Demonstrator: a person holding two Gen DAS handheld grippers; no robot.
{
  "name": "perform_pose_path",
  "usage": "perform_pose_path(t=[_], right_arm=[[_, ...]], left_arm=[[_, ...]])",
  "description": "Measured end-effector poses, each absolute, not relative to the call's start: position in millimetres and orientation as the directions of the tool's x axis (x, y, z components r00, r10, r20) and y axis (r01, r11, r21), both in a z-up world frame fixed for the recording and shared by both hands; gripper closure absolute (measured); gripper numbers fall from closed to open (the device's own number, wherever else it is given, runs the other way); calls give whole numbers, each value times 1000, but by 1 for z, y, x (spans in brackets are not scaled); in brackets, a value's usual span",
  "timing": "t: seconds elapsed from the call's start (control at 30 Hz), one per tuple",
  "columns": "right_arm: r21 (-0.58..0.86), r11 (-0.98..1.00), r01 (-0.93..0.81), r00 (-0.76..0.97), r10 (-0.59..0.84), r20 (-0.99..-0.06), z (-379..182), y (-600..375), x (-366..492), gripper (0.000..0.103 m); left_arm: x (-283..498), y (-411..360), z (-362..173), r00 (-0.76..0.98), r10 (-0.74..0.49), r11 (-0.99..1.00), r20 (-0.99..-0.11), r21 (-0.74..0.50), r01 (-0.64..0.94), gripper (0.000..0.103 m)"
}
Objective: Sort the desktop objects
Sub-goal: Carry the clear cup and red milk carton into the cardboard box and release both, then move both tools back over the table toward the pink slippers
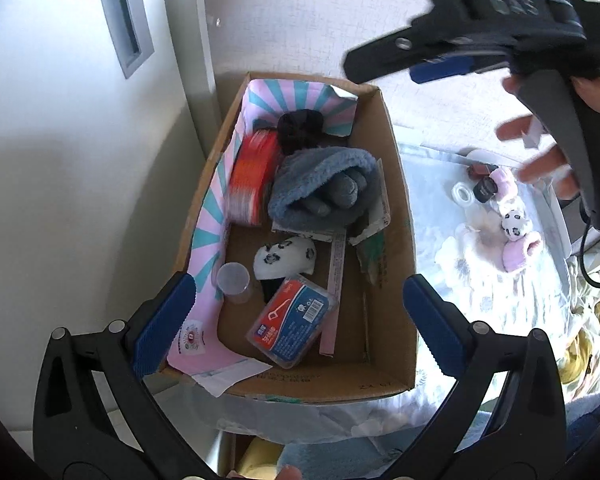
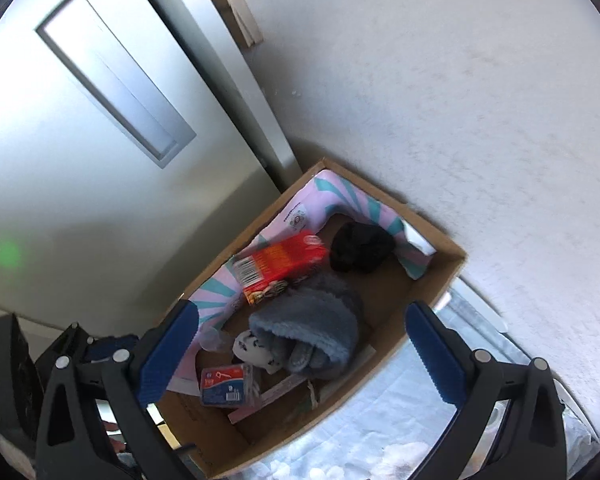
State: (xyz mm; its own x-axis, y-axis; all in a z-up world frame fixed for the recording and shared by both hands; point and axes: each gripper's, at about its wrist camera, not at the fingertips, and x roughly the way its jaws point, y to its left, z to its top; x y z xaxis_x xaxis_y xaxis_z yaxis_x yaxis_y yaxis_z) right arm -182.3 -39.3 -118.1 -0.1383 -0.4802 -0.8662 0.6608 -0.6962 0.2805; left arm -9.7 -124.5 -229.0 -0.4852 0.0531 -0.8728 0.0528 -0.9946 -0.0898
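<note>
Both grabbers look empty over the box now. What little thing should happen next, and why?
Probably the right gripper should swing over to the small things still lying outside the cardboard box, like the tape roll and the pink socks. Both it and the left gripper stand open and empty, and those things aren't sorted yet.

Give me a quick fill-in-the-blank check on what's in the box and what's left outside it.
1. The blue glove lies inside the cardboard ____.
2. The box stands against a white ____.
3. The carton beside the glove is mainly ____.
4. The tape roll lies ____ the box.

Missing words: box; wall; red; outside
</note>
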Motion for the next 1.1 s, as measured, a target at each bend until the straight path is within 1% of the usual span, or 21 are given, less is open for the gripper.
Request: perform_pose_path(t=[0.03,0.17,0.23,0.43,0.57,0.73,0.83,0.93,1.1], right_arm=[[289,-692,662,-132,-487,-864,-116,-35,-180,0],[433,-632,642,-20,-579,-815,-107,-7,-175,0],[439,-621,649,-20,-591,-807,-94,9,-170,0],[302,-658,690,-129,-522,-843,-41,92,-140,0],[209,-750,627,-232,-437,-869,-31,161,-123,0],[189,-849,494,-272,-357,-894,-55,232,-120,0],[187,-891,414,-277,-318,-907,-81,270,-120,0],[194,-902,385,-262,-309,-914,-99,291,-121,0],[226,-900,373,-239,-329,-914,-141,313,-133,0]], left_arm=[[-10,-123,-225,-488,52,-995,-871,-89,52,0],[-7,-115,-195,-511,77,-996,-856,-94,7,0],[-9,-105,-182,-533,93,-996,-841,-88,-34,0],[-15,-56,-145,-588,188,-980,-787,-110,-167,0],[-19,-9,-140,-571,228,-964,-789,-101,-247,0],[-16,56,-159,-518,226,-942,-825,-50,-331,0],[-13,89,-175,-479,260,-925,-839,-74,-373,0],[-10,121,-193,-444,291,-907,-847,-97,-409,0],[-14,164,-235,-450,276,-901,-849,-64,-430,0]])
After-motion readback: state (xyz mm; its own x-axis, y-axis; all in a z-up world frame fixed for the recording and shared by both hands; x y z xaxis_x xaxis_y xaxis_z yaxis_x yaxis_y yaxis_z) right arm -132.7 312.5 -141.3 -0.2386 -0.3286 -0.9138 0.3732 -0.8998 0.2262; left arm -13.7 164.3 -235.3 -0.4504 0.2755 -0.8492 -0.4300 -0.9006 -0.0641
